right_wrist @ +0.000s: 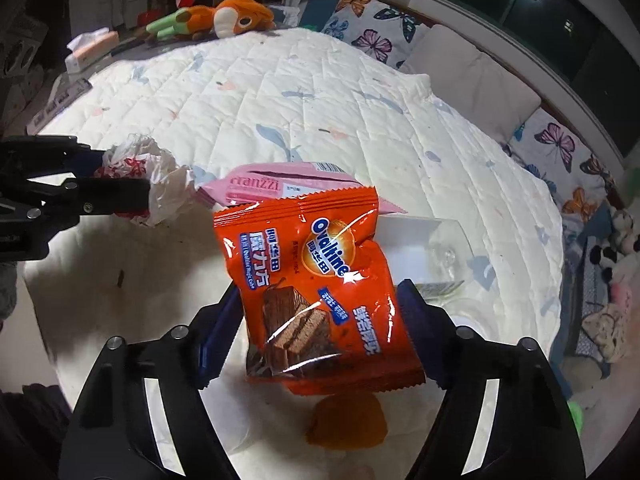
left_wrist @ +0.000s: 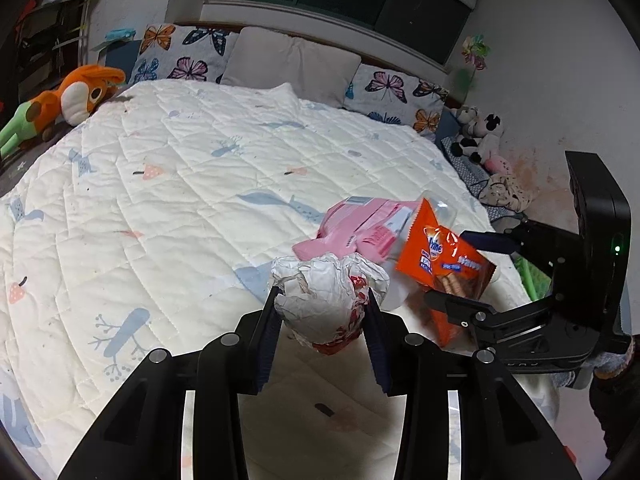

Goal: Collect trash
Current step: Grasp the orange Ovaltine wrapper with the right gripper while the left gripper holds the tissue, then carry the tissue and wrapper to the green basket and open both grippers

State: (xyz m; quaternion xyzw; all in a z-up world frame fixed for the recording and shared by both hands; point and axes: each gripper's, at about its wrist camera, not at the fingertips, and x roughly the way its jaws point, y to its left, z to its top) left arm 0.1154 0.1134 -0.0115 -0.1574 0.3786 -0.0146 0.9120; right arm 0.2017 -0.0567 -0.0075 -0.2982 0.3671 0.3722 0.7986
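From your left wrist camera, your left hand-held gripper point(left_wrist: 322, 304) is clamped on a crumpled white paper wrapper point(left_wrist: 326, 298) with red print, held above a bed point(left_wrist: 160, 184) covered in a white quilt. Just beyond it, a pink packet point(left_wrist: 356, 226) lies on the quilt. To the right, your right hand-held gripper point(left_wrist: 466, 270) grips an orange snack bag point(left_wrist: 444, 264). An orange plush toy point(left_wrist: 76, 96) rests at the bed's far left edge, and butterfly pillows point(left_wrist: 394, 94) line the headboard.

From your right wrist camera, your right hand-held gripper point(right_wrist: 320, 320) is closed on the orange snack bag point(right_wrist: 316, 288), its fingers pressing both sides. The pink packet point(right_wrist: 280, 186) lies behind it on the quilt, with a clear plastic container point(right_wrist: 432, 256) just beside it. At the left, your left hand-held gripper point(right_wrist: 124, 184) holds the crumpled white paper wrapper point(right_wrist: 156, 180).
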